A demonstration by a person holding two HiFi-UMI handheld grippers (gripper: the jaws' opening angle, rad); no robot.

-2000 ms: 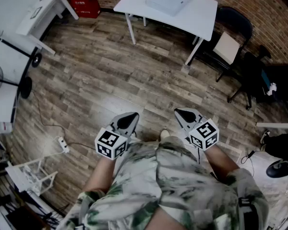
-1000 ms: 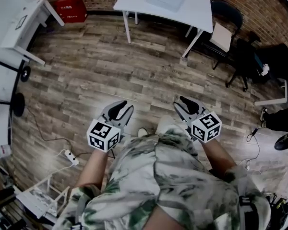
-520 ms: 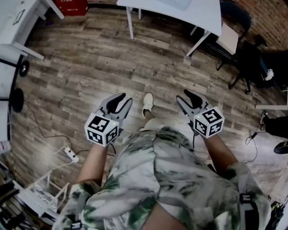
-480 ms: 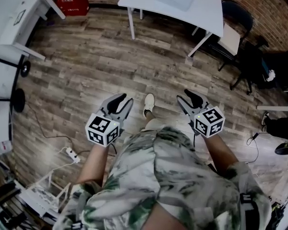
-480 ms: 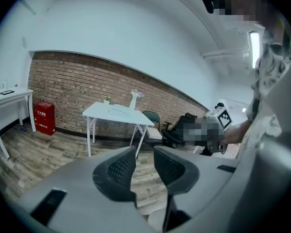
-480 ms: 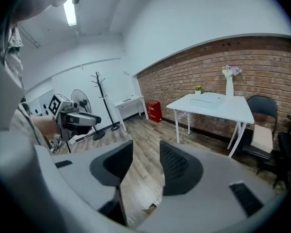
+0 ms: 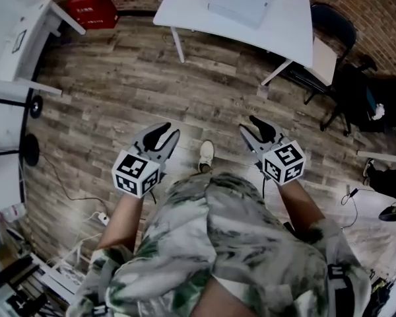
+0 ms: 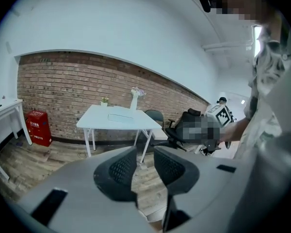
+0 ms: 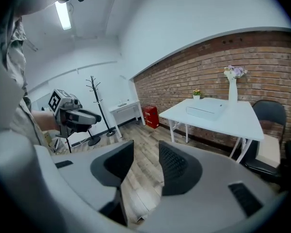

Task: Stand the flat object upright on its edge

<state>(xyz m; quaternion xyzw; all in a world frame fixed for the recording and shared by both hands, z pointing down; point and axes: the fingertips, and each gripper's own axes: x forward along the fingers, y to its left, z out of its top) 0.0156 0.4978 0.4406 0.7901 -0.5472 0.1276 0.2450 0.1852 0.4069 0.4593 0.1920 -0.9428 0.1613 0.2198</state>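
1. Standing on a wood-plank floor (image 7: 119,84), the person holds both grippers out in front of the body. One white shoe (image 7: 206,154) shows between them in the head view.
2. The left gripper (image 8: 144,152) has its jaws spread with a clear gap. They have just been opening, and nothing sits between the pads; only the floor shows through.
3. The right gripper (image 9: 146,147) likewise has its jaws apart and empty. They have just been closing a little, and bare floor is visible between them.
4. The flat object (image 7: 239,5), a thin pale slab, lies flat on the white table (image 7: 185,10) at the top of the head view. It is well apart from both grippers.
5. The table stands against a brick wall (image 9: 184,76). A white vase (image 9: 232,89) with flowers and a small potted plant (image 9: 196,93) stand along the table's far edge, by the wall.
6. A red box (image 7: 89,6) sits on the floor to the left of the table, and a black chair (image 7: 336,28) stands at the table's right.
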